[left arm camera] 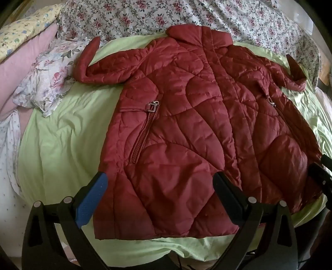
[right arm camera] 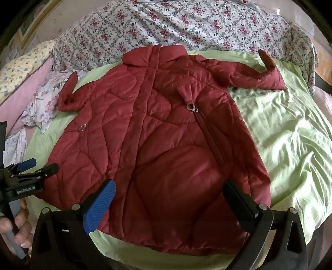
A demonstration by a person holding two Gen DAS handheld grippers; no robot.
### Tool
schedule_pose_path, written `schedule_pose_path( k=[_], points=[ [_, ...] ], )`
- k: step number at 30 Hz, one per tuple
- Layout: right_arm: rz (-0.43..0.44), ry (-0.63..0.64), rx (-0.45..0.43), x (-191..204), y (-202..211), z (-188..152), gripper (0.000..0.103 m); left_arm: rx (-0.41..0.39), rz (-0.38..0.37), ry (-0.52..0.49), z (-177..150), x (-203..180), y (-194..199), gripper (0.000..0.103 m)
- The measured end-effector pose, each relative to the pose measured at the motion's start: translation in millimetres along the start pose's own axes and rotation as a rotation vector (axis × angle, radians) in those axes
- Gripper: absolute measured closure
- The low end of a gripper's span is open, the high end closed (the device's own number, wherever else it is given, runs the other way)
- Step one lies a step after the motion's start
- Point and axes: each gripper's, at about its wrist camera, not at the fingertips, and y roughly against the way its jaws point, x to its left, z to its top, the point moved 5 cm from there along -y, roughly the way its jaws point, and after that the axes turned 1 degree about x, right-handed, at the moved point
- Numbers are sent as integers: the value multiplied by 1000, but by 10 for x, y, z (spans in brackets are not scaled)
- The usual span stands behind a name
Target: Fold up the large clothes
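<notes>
From my left camera I see the red quilted jacket [left arm camera: 186, 124] lying front-up and spread flat on the light green sheet [left arm camera: 62, 141], collar at twelve o'clock and hem at six o'clock, nearest me. Its sleeves reach out toward ten and two o'clock, each cuff bent upward at the end. My left gripper [left arm camera: 159, 189] hangs above the hem with its jaws spread as wide as they go, nothing between them; the blue pad [left arm camera: 91, 199] sits at about seven o'clock, over the jacket's left edge, and the black finger [left arm camera: 230, 195] at about five o'clock. My right gripper [right arm camera: 168, 199] is likewise released and empty, poised over the hem on the other half of the jacket, its blue pad [right arm camera: 99, 205] at seven o'clock and black finger [right arm camera: 238, 205] at five. The pocket zipper [right arm camera: 209, 137] with its metal pull runs down the panel just ahead of the right jaws. At nine o'clock in the right view I can see the left gripper from the side, and a hand [right arm camera: 18, 226] below it gripping its handle. A floral duvet [left arm camera: 145, 16] is heaped beyond the collar, with a pink pillow [left arm camera: 22, 58] at ten o'clock.
</notes>
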Motion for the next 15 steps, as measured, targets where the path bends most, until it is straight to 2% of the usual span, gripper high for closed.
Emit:
schedule_pose_path(
  k=[15],
  points=[
    [0,-2,-8,1,48,10,0,-6,1,-1,-4,23,-60,1]
  ],
)
